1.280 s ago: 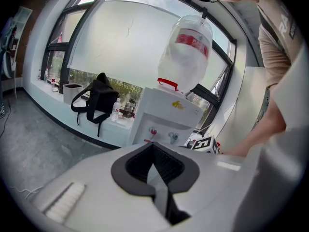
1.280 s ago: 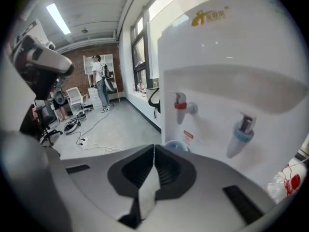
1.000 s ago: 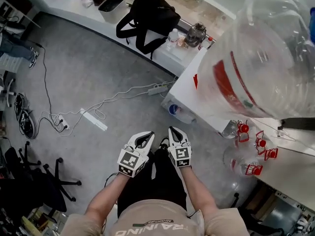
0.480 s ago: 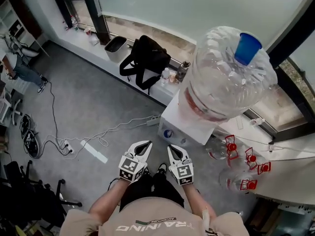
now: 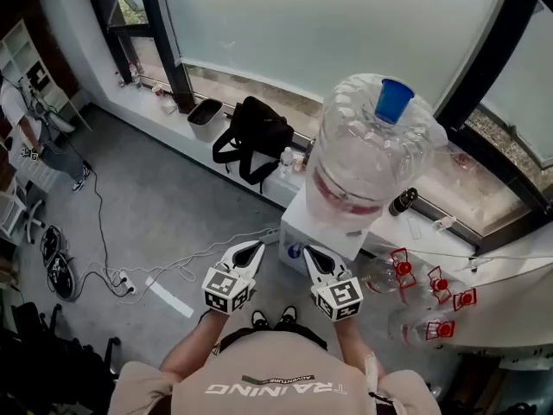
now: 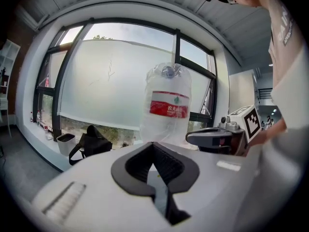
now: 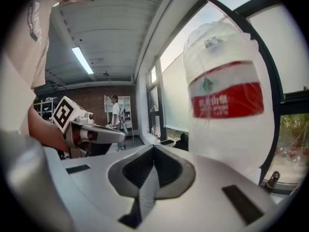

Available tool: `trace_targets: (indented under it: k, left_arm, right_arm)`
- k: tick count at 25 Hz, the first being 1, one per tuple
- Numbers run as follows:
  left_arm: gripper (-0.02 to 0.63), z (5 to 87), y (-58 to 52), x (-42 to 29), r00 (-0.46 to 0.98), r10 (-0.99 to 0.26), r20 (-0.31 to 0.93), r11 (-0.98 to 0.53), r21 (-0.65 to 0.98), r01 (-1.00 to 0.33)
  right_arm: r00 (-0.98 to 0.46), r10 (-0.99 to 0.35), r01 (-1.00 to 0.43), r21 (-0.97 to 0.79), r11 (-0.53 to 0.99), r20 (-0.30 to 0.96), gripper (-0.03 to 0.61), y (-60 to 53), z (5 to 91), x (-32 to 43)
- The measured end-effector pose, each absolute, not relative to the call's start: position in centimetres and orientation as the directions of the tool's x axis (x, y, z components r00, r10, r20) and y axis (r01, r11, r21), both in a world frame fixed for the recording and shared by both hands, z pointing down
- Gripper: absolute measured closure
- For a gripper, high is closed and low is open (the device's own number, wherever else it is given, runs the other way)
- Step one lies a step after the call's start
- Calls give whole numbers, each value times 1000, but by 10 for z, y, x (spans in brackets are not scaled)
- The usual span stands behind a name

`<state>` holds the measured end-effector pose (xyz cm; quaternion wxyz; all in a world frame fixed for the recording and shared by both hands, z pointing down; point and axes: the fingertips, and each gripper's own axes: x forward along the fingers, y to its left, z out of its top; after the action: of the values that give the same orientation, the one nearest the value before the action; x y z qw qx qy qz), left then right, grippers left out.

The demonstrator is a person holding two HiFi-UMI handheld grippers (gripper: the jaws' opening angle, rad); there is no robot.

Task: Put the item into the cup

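My left gripper [image 5: 256,247] and right gripper [image 5: 311,254] are held side by side in front of the person's body, above the grey floor. Both are shut with nothing between the jaws, as the left gripper view [image 6: 153,144] and the right gripper view [image 7: 154,148] show. Each gripper sees the other beside it: the right gripper [image 6: 217,138] and the left gripper [image 7: 91,132]. Ahead stands a large clear water bottle [image 5: 367,158] with a red label and a blue cap [image 5: 394,100], on a white dispenser [image 5: 315,232]. No cup or small item shows in any view.
A black bag [image 5: 255,137] and a dark bin [image 5: 206,115] rest on the window ledge. Clear bottles with red handles [image 5: 423,288] lie to the dispenser's right. Cables and a power strip [image 5: 168,296] trail over the floor at the left.
The head view has pulled back and up, so the water bottle looks smaller and farther off. Both grippers stay shut and have drawn slightly apart.
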<state>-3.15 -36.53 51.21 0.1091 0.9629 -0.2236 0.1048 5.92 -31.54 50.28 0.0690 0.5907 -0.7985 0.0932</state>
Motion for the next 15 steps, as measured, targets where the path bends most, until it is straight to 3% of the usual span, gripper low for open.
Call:
trace_targets:
  k: [15]
  left_arm:
    - [606, 407, -416, -42, 858, -508, 76, -861, -8, -509]
  right_arm:
    - [-231, -971, -971, 49, 234, 62, 568, -332, 407, 97]
